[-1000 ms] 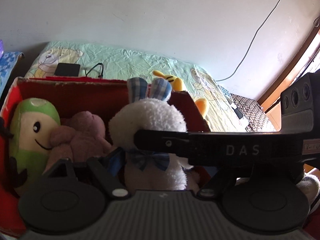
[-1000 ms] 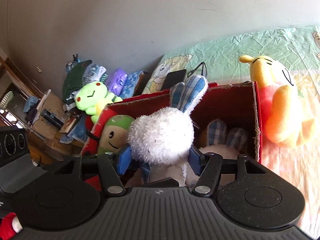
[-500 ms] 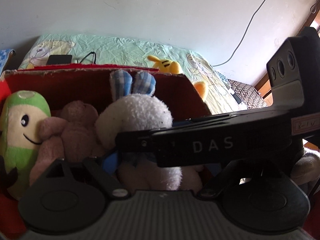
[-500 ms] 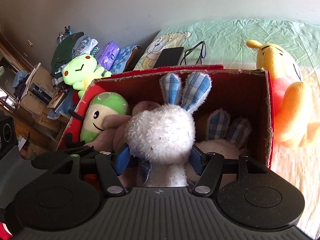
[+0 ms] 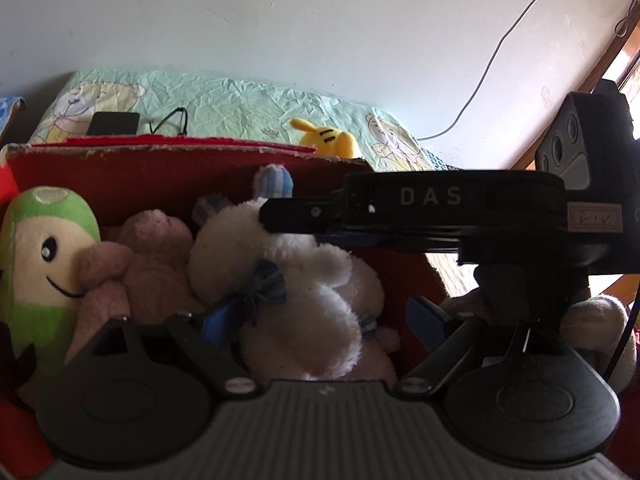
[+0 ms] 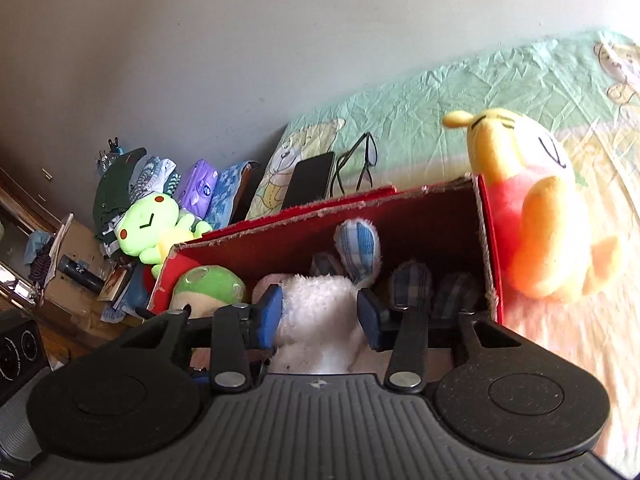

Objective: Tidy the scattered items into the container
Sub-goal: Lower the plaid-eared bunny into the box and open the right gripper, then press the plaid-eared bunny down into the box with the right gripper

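Fluffy white rabbit, checked ears, apparently between right tool pads.

A plain pale wall fills the upper part of both views. Against it stands a bed under a crumpled mint-green sheet printed with cartoon bears. A thin white cable runs down the wall toward the bed's far corner. Brown wooden trim frames bright daylight at the right edge of the left wrist view. Beyond the bed's left end sits a wooden surface cluttered with folded cloths and packets.
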The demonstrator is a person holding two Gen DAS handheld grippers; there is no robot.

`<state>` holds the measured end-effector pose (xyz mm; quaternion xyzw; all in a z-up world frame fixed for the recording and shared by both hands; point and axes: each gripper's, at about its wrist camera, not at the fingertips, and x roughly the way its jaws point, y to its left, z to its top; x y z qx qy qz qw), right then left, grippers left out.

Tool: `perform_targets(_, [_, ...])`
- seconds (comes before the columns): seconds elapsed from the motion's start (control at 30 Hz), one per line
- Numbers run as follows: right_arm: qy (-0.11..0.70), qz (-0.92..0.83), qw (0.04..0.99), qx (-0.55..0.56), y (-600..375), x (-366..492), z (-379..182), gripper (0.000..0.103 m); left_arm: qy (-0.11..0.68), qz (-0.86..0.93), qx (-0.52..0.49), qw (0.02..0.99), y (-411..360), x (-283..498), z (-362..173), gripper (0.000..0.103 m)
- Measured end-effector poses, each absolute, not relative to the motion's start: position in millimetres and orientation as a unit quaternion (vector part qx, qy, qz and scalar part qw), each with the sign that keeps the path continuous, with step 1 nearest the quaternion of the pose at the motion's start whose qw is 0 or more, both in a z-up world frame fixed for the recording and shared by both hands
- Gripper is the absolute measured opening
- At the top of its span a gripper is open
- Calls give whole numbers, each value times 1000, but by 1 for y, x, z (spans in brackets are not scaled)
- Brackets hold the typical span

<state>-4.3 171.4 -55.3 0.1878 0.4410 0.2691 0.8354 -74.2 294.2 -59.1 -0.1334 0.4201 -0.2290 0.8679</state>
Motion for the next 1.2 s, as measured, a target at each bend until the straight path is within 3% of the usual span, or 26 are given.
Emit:
perform_targets(0.27, [455,269,836,151,176,-8,-59,41,425,-222,-141,866,296,-72,-63,90])
perform_targets(1.2, [435,276,840,170,164,-26,-52,45,437,-95,-69,892,298,-84,-45,91])
